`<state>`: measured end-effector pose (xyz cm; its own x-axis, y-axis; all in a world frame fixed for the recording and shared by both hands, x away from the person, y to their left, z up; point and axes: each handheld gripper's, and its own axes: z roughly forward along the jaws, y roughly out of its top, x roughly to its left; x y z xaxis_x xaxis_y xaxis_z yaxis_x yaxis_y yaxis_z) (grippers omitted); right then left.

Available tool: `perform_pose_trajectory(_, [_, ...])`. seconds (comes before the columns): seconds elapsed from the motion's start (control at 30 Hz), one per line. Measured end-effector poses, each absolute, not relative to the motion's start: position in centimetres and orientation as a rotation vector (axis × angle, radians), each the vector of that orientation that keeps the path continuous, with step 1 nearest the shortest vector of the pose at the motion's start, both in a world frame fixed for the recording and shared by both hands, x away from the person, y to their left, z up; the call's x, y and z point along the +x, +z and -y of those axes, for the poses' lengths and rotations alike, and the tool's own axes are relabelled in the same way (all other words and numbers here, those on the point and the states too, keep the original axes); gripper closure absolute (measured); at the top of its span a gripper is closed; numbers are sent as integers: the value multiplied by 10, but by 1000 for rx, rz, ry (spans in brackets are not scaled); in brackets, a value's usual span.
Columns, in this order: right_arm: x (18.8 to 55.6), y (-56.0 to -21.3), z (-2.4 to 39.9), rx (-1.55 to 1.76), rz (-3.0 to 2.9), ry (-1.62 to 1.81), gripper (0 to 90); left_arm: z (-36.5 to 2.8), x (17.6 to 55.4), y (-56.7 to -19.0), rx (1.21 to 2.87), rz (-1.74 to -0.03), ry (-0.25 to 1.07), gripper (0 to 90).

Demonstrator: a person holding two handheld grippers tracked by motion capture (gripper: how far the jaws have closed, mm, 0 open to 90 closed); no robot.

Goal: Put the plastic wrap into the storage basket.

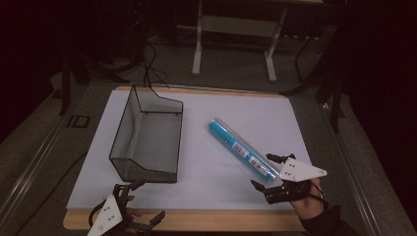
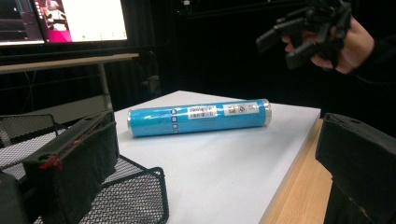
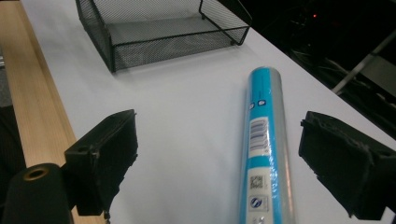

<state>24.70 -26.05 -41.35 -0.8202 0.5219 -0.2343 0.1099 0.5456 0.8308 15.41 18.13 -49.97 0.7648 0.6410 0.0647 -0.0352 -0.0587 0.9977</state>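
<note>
A blue tube with a white label and barcode [image 1: 241, 149] lies on its side on the white sheet, slanting from mid-table toward the right front. It also shows as the tube [image 2: 198, 116] and the tube [image 3: 265, 140]. My right gripper [image 1: 268, 170] hovers open at the tube's near end, one jaw on each side of it and apart from it. My left gripper [image 1: 145, 201] is open at the front left table edge, just in front of the black mesh tray [image 1: 147, 135], with nothing between its jaws.
The mesh tray [image 3: 163, 28] is empty and stands left of centre. The white sheet [image 1: 211, 177] covers a wooden table whose front edge [image 1: 221, 221] is bare. A desk frame and cables stand beyond the table; monitors [image 2: 65, 21] glow in the left gripper view.
</note>
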Motion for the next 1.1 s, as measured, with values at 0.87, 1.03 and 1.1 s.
perform_pose_trajectory(0.87, [337, -414, 231, 662, -2472, 1072, 93, -181, 153, -499, 1562, -479, 579, 1])
perform_pose_trajectory(1.03, [355, -419, 229, 692, -2489, 1048, 98, -181, 153, -500, 1561, -480, 574, 0])
perform_pose_trajectory(1.1, [363, -422, 227, 702, -2504, 1024, 99, -181, 153, -500, 1564, -478, 575, 1])
